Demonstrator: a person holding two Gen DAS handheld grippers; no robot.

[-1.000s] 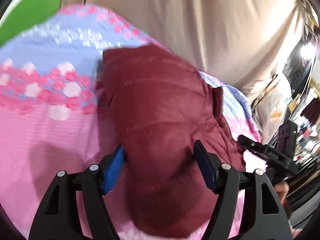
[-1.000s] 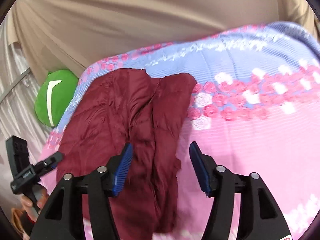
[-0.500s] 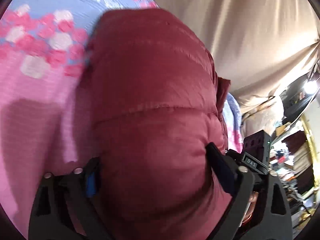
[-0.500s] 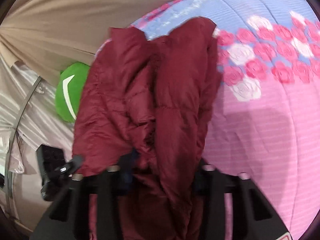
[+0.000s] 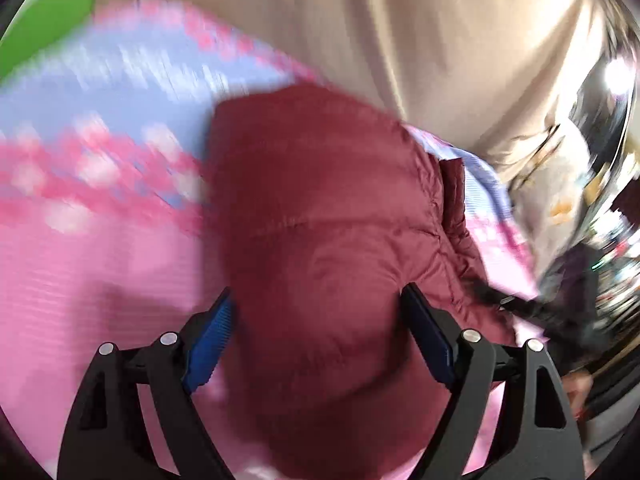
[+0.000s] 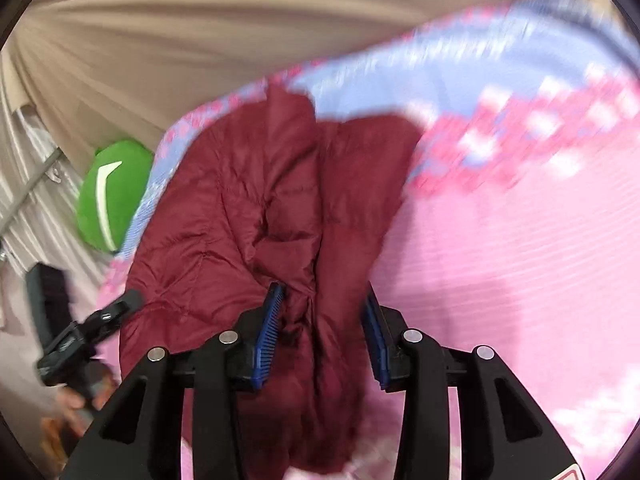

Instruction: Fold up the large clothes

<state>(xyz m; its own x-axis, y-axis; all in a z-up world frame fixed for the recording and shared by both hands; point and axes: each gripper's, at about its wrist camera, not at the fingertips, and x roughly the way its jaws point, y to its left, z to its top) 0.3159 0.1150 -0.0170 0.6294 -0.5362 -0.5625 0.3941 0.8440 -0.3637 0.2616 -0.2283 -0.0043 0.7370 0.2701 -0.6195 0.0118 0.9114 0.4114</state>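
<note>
A dark red puffer jacket (image 5: 320, 216) lies bunched on a pink and blue floral bedsheet (image 5: 80, 216). My left gripper (image 5: 320, 320) stands open with the jacket's near end between its blue pads, which do not pinch it. In the right wrist view the jacket (image 6: 248, 208) lies in thick folds. My right gripper (image 6: 322, 320) is narrowed around a gathered fold of it, with the pads pressing on the fabric. Each view shows the other gripper at the jacket's far side, the right one in the left wrist view (image 5: 532, 312), the left one in the right wrist view (image 6: 80, 328).
A beige curtain (image 6: 200, 40) hangs behind the bed. A green cushion (image 6: 108, 196) sits at the bed's far corner. Cluttered shelves and a bright lamp (image 5: 616, 76) show at the right of the left wrist view.
Both grippers have drawn back from the jacket after pressing in close. The right gripper's jaws have narrowed onto a fold. Both views are motion-blurred.
</note>
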